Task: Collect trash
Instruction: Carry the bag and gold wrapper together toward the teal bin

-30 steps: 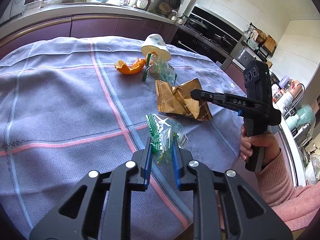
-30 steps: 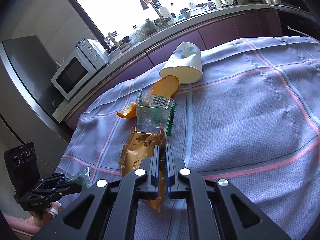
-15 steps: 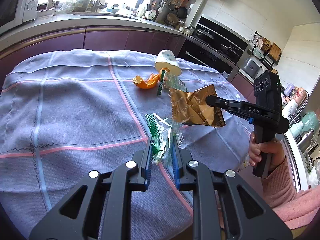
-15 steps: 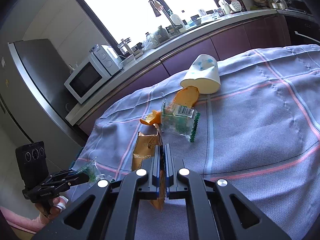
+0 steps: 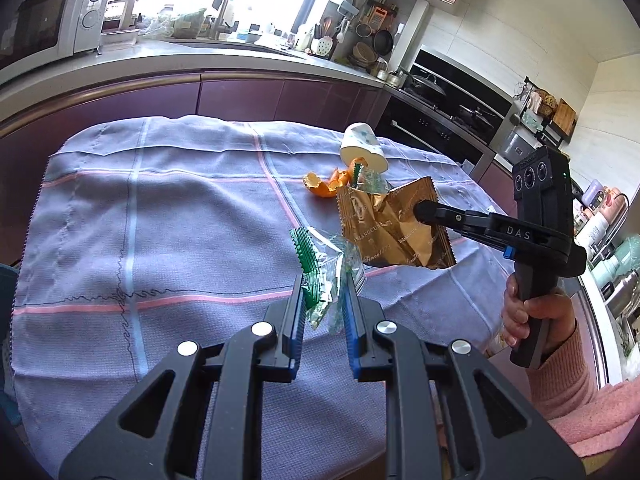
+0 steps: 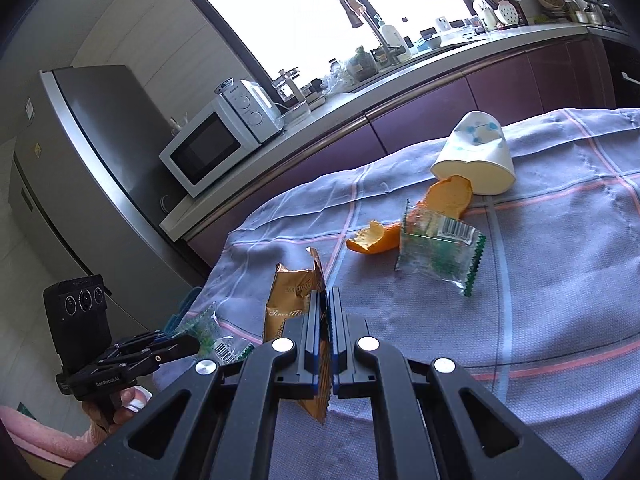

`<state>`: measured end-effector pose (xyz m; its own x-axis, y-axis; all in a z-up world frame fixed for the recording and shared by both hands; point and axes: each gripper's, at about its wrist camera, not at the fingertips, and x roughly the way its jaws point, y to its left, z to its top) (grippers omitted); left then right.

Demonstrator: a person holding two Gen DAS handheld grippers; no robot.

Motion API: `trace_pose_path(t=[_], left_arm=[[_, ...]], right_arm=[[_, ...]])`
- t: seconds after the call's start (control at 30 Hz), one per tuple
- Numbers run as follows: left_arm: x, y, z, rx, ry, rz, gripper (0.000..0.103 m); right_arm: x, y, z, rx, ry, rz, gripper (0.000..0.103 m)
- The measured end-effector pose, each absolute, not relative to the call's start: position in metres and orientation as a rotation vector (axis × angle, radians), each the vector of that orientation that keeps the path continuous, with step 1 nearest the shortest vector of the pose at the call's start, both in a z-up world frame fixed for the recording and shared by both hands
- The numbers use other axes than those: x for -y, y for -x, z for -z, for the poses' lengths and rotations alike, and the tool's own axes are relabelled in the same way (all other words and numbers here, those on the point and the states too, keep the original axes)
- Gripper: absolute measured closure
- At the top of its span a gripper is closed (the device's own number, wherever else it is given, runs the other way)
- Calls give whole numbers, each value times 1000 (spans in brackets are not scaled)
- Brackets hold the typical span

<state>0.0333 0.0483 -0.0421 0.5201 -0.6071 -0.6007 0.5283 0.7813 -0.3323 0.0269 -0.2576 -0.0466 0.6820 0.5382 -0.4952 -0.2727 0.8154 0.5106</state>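
My left gripper is shut on a crumpled clear-and-green wrapper, held above the checked tablecloth. My right gripper is shut on a gold foil snack bag, also lifted off the cloth; the same gold bag hangs from the right gripper in the left wrist view. On the cloth lie orange peel, a second clear-and-green wrapper and a tipped paper cup. The left gripper with its wrapper shows at lower left.
A kitchen counter with a microwave runs behind the table. A fridge stands to the left in the right wrist view. An oven and stove are at the back right. A hand in a pink sleeve holds the right gripper.
Both grippers have risen and pulled back from the table with their wrappers. The cup, peel and second wrapper stay where they were.
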Motion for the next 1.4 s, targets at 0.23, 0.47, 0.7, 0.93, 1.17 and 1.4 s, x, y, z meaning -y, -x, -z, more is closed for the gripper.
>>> trace_pose_path(t=[0.23, 0.47, 0.7, 0.93, 1.17, 1.4], left_arm=[[-69, -27, 36, -750, 119, 644, 85], [-90, -17, 31, -733, 123, 603, 85], [-103, -16, 26, -727, 129, 572, 85], [-112, -13, 21, -714, 128, 540, 85], [-127, -5, 15, -701, 134, 506, 85], [-138, -1, 9, -691, 142, 476, 85]], right_arm=[[240, -34, 44, -681, -411, -505, 100], [226, -40, 43, -687, -404, -530, 100], [210, -46, 43, -693, -395, -549, 100], [198, -51, 43, -697, -389, -573, 100], [182, -57, 41, -705, -378, -601, 100], [167, -63, 41, -715, -370, -631, 100]])
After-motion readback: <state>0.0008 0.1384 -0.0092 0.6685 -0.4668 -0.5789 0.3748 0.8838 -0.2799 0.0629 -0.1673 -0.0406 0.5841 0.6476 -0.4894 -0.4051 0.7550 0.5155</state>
